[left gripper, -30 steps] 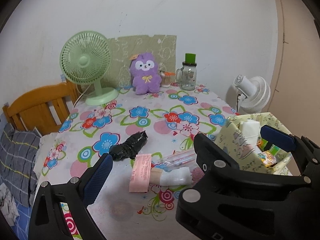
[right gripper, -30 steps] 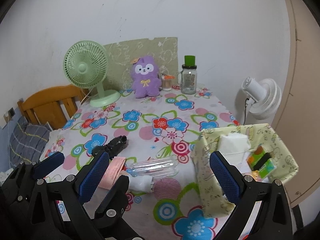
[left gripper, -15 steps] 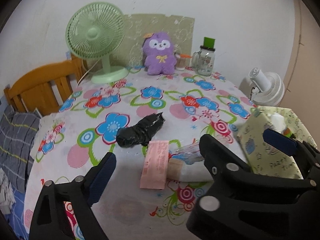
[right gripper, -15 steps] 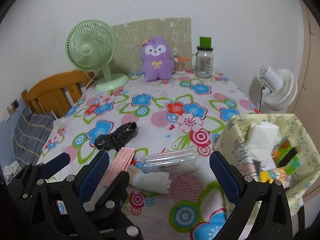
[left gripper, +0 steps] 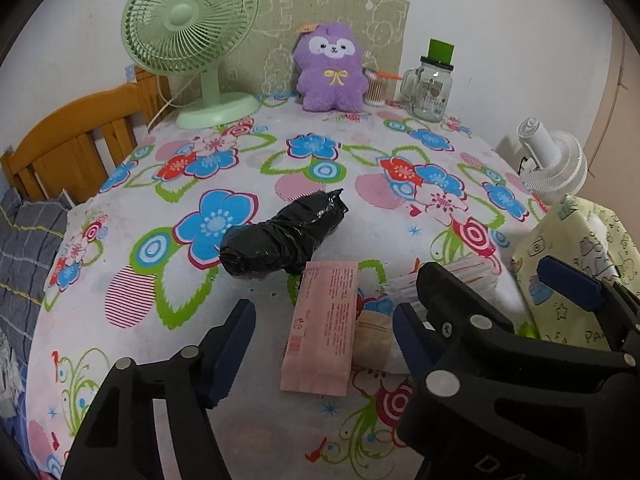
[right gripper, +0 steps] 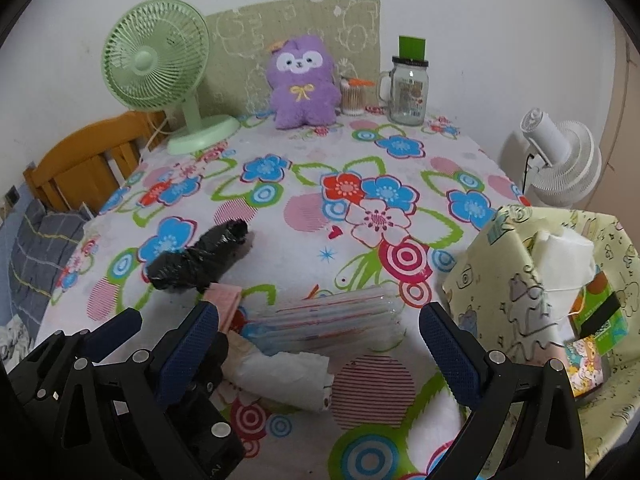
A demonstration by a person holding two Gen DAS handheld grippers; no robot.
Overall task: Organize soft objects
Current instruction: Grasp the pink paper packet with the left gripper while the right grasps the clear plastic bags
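A pink flat packet (left gripper: pixel 323 324) lies on the flowered tablecloth between the fingers of my open left gripper (left gripper: pixel 322 334), just above it. A black plastic roll (left gripper: pixel 282 238) lies behind it, also in the right wrist view (right gripper: pixel 200 260). A clear pack of straws (right gripper: pixel 320 318) and a white soft roll (right gripper: pixel 282 374) lie between the fingers of my open right gripper (right gripper: pixel 320 344). A pale yellow fabric basket (right gripper: pixel 500 276) holding tissues and small packets stands at the right. Both grippers are empty.
A green desk fan (left gripper: pixel 192 20), a purple plush toy (left gripper: pixel 330 68), a cotton swab jar (right gripper: pixel 352 98) and a glass mug jar (left gripper: pixel 432 88) stand at the table's far edge. A wooden chair (left gripper: pixel 72 140) is left, a white fan (right gripper: pixel 560 160) right.
Both grippers have moved forward and down toward the items at the table's near edge. The left gripper now straddles the pink packet. Nothing was grasped.
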